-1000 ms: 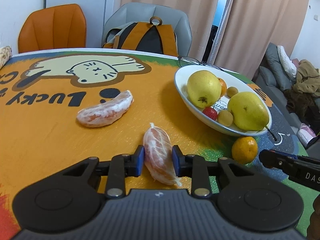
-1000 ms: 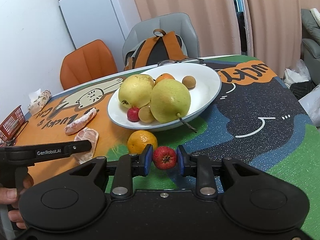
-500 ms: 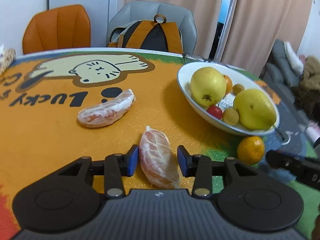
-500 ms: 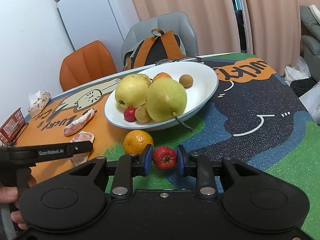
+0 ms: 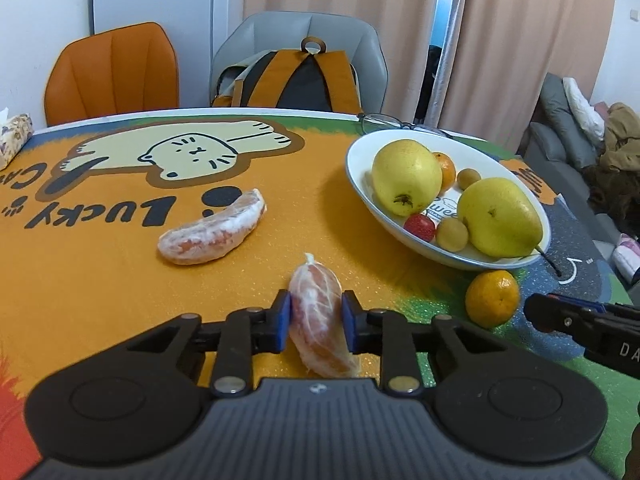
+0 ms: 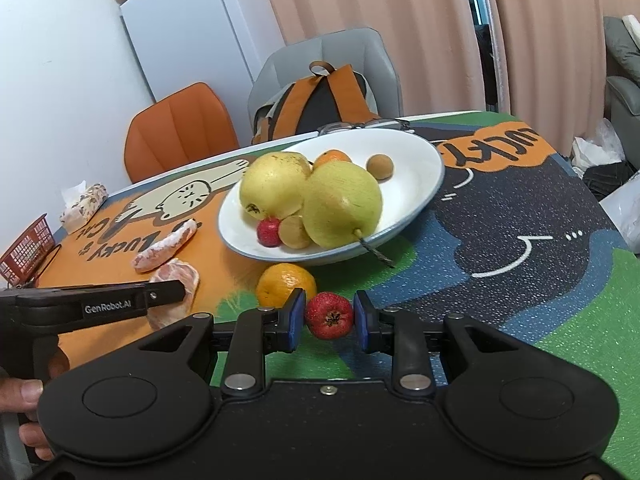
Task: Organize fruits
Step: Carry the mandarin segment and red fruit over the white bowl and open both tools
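The left gripper (image 5: 316,322) has its blue pads set against both sides of a peeled citrus segment (image 5: 318,318) lying on the orange part of the table mat, low in the centre of the left wrist view; its jaws are closing on the segment. The gripper tilts downward toward the table.

The right gripper (image 6: 329,317) also tilts downward, its pads pinching a small red fruit (image 6: 329,315) at bottom centre of the right wrist view, just above the green part of the mat. At the lower left edge of that view a hand (image 6: 30,420) wraps the handle of the left gripper, whose black finger reaches to the right over the segment.

A second peeled segment (image 5: 214,234) lies apart, at centre left of the left wrist view. A whole mandarin (image 5: 492,298) sits on the mat just below the rim of a white bowl (image 5: 356,160) at centre right. The bowl holds two yellow pears (image 5: 406,176), another small red fruit (image 5: 419,227), two small tan round fruits (image 5: 452,234) and an orange (image 5: 447,168). A pair of glasses (image 5: 380,122) lies behind the bowl. Beyond the table edge stand an orange chair (image 5: 112,72) and a grey chair bearing an orange-and-black backpack (image 5: 296,80).
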Motion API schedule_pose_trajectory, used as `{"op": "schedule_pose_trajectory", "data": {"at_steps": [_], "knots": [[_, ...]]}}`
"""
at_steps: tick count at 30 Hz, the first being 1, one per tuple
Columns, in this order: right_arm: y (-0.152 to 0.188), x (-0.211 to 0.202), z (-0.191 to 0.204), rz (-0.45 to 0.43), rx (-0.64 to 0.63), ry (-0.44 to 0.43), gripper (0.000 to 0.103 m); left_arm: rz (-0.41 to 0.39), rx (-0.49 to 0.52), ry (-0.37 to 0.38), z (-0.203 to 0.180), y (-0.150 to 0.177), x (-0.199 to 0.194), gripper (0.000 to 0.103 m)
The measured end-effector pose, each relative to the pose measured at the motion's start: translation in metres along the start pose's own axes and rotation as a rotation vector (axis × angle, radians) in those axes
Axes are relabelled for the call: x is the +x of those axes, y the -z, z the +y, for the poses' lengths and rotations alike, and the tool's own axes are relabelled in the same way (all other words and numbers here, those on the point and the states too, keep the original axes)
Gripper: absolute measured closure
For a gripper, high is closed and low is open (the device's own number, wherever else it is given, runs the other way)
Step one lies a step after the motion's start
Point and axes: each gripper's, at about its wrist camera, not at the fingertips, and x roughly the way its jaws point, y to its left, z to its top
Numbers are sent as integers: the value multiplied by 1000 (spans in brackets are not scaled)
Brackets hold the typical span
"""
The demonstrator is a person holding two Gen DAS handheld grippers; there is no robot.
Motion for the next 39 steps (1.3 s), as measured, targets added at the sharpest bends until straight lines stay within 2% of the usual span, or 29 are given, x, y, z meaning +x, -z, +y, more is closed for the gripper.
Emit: {"op": "schedule_pose_trajectory", "data": {"at_steps": [10, 20, 39], "knots": [[-3, -3, 7, -6, -17, 6, 76, -34, -54, 84, 7, -4, -13, 80], [-11, -7, 10, -28, -27, 6, 76, -81, -53, 115, 3, -20, -28, 80], [-48, -16, -14, -117, -35, 46, 76, -114, 2, 202, -41, -63, -11, 80]]}}
